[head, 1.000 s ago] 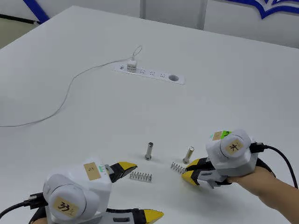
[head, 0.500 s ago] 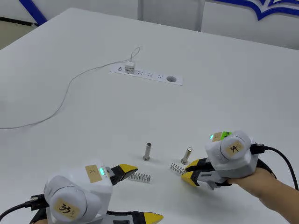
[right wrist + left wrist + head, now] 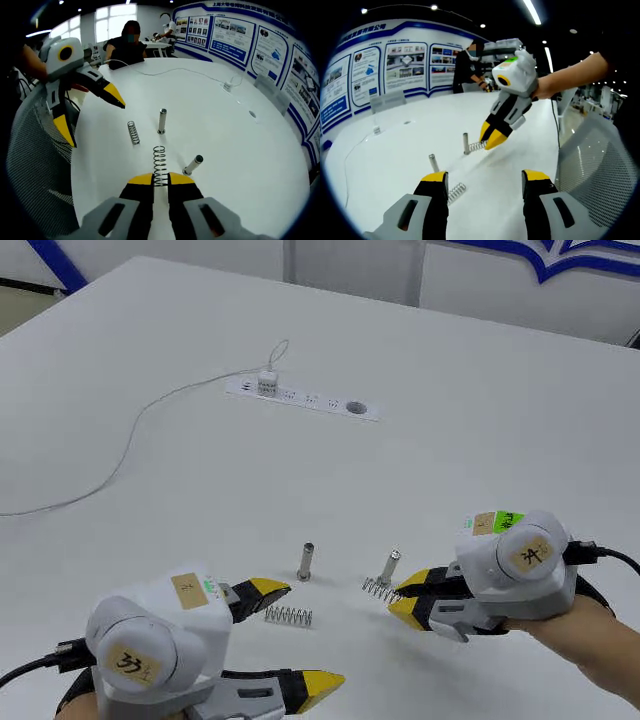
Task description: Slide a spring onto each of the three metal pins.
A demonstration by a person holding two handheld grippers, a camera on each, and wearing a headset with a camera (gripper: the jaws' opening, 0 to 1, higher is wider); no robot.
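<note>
Spring (image 3: 159,164) gripped between the closed tips of the right gripper (image 3: 160,180), just beside a pin (image 3: 192,164), left gripper (image 3: 484,177) held wide apart, second spring (image 3: 455,191) laid near one tip.

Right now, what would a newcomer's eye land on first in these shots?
The right gripper, low on the right of the head view, is shut on a spring that reaches close beside a metal pin. Opposite it, the open left gripper has a loose spring lying near one jaw tip on the white table. A second pin stands upright just beyond.
</note>
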